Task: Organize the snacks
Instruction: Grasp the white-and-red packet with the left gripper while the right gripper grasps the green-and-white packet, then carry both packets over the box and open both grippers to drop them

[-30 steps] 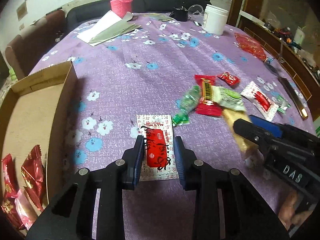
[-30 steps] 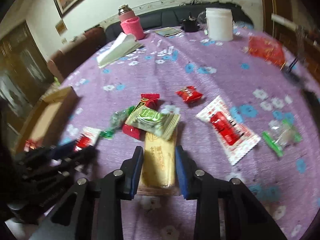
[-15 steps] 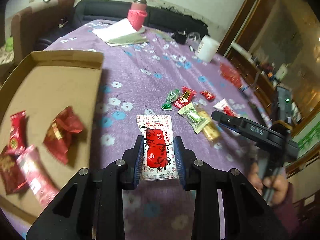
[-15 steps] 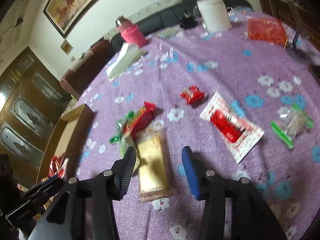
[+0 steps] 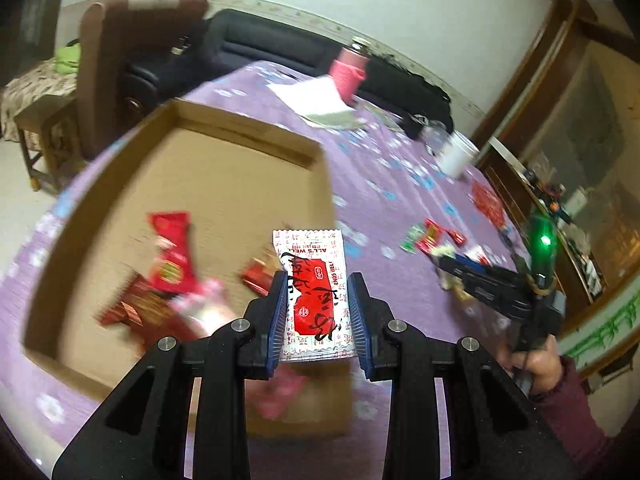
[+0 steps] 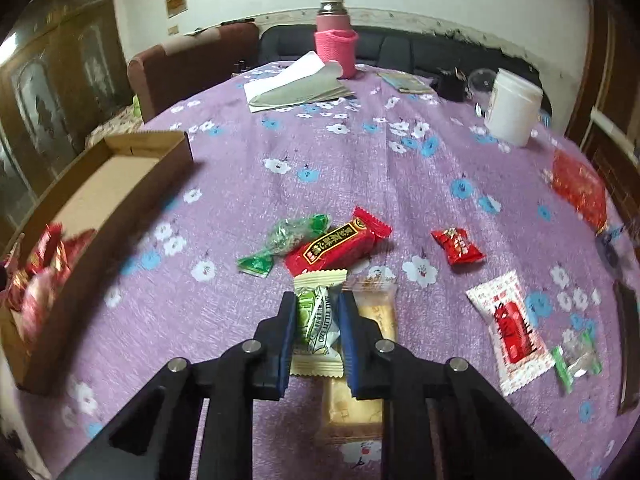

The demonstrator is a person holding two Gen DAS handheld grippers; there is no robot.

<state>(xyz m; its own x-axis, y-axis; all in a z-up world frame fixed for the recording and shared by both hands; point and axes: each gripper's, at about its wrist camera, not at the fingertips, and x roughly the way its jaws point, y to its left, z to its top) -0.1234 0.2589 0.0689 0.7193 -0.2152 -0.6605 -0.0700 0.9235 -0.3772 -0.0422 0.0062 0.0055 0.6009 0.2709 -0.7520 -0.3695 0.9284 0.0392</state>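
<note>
My left gripper (image 5: 318,312) is shut on a white-and-red snack packet (image 5: 314,294) and holds it in the air above the near right edge of the open cardboard box (image 5: 224,184), which holds several red and pink snacks (image 5: 170,256). My right gripper (image 6: 318,328) is shut on a cream-and-green snack packet (image 6: 318,322) just above the purple tablecloth. Below it lies a yellow wafer packet (image 6: 356,396). A red bar (image 6: 338,246), a green candy (image 6: 288,240), a small red candy (image 6: 456,246) and a second white-and-red packet (image 6: 508,328) lie nearby.
The cardboard box (image 6: 100,200) sits at the table's left. A white tub (image 6: 512,110), a pink flask (image 6: 334,38), papers (image 6: 296,84) and a red bag (image 6: 580,186) stand at the far side. A clear green-ended wrapper (image 6: 576,360) lies right. The right gripper shows in the left wrist view (image 5: 484,284).
My left gripper lifted the white-and-red packet off the table and carried it left over the box. My right gripper opened, shifted left off the yellow wafer packet and closed on the cream-and-green packet.
</note>
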